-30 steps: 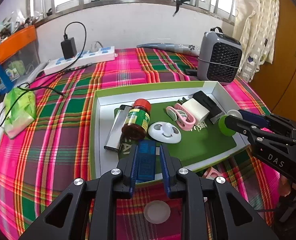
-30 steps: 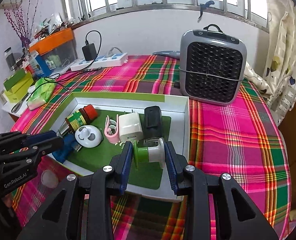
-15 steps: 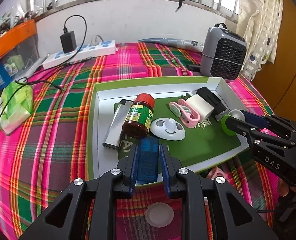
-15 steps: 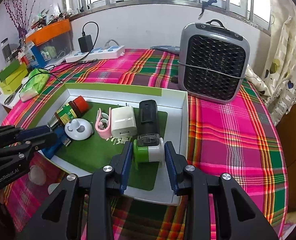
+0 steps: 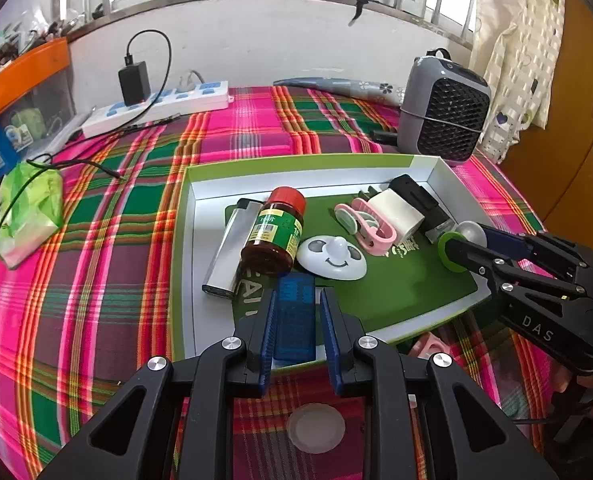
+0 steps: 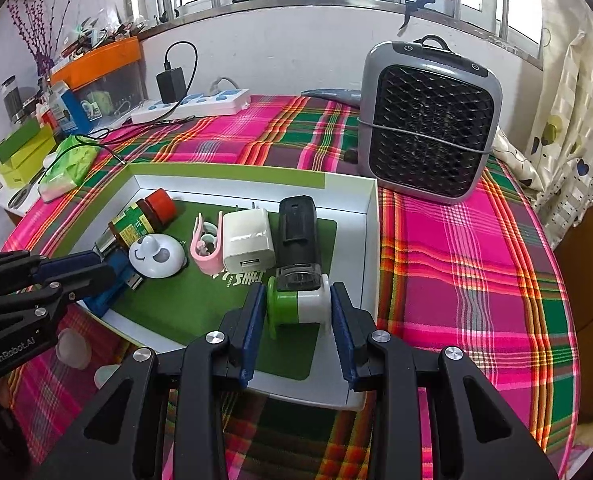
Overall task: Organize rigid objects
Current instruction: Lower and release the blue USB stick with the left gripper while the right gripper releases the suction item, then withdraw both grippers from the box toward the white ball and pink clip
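A white box tray [image 5: 192,216] with a green mat lies on the plaid table; it also shows in the right wrist view [image 6: 370,224]. My left gripper [image 5: 295,300] stands around a blue USB stick [image 5: 294,320] at the tray's near edge, with thin gaps at both pads. My right gripper [image 6: 298,294] stands around a green and white spool [image 6: 298,306], with small gaps too. In the tray lie a lighter [image 5: 230,248], a red-capped jar [image 5: 274,232], a white panda disc [image 5: 332,256], a pink clip [image 5: 366,226], a white charger [image 5: 394,210] and a black device [image 5: 416,196].
A grey heater [image 6: 428,132] stands behind the tray on the right. A power strip [image 5: 156,106] with a plugged charger lies at the back. A green packet [image 5: 28,208] lies left. A white round cap [image 5: 315,428] and a pink piece [image 5: 430,346] lie near the front edge.
Both grippers' jaws have widened a little, so gaps show beside the USB stick and the spool. Both grippers have drawn back slightly from the tray.
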`<state>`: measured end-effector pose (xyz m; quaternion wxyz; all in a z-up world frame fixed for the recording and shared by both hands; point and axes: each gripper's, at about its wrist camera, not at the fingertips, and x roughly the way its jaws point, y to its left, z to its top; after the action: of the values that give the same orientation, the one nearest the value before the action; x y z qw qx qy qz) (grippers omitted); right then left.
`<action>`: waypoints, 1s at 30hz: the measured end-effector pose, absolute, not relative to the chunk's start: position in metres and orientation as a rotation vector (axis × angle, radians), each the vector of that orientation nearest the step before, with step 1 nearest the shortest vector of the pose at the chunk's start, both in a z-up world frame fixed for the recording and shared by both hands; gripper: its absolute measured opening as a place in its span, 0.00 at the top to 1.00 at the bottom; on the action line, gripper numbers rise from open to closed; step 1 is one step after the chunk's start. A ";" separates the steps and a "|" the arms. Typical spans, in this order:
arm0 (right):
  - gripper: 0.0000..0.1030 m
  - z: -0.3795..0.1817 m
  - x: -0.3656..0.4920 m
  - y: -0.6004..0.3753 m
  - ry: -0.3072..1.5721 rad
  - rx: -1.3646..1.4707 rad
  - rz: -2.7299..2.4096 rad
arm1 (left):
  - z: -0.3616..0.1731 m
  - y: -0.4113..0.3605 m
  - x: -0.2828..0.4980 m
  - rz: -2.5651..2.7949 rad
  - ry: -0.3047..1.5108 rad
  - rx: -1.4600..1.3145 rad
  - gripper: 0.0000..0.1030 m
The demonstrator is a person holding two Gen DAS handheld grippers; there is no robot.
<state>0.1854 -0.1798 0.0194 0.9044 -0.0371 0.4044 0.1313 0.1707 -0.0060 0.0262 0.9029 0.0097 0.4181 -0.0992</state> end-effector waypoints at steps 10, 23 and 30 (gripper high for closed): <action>0.63 0.019 0.182 -0.179 0.832 -0.052 0.269 | 0.030 -0.006 0.164 -0.198 0.854 0.028 0.75; 0.54 0.025 0.169 -0.181 0.803 -0.045 0.244 | 0.038 -0.003 0.149 -0.186 0.823 0.034 0.68; 0.54 0.031 0.159 -0.182 0.782 -0.035 0.239 | 0.043 -0.001 0.137 -0.183 0.805 0.031 0.68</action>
<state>0.1587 -0.1815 0.0310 0.9174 -0.0168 0.3802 0.1160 0.1368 -0.0008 0.0435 0.9160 0.0149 0.3910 -0.0888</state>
